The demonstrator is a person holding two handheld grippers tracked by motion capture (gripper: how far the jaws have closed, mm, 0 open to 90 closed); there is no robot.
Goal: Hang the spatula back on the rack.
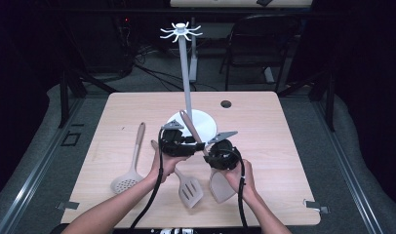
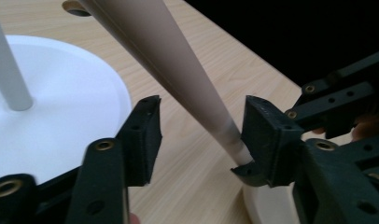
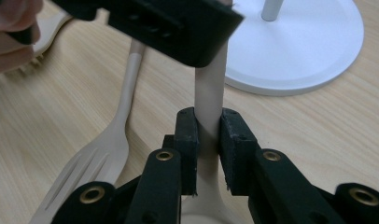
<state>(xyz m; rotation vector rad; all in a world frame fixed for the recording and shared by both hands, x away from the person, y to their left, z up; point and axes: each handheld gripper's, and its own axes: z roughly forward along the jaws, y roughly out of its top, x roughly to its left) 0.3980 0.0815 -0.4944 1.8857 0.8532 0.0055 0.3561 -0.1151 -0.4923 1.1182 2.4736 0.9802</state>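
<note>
A pale wooden table sits in a dark room. Low in the middle, the right gripper is clamped on a smooth tan spatula handle. The handle also slants between the left gripper's half-apart jaws, touching one pad. Behind stands a round white stand.

Our left gripper has its jaws partly apart around a beige utensil handle, which slants down from the top; the right jaw touches it, the left one stands clear. We see the white stand base and its thin pole at left on the wooden table. The other gripper sits at far right.
</note>
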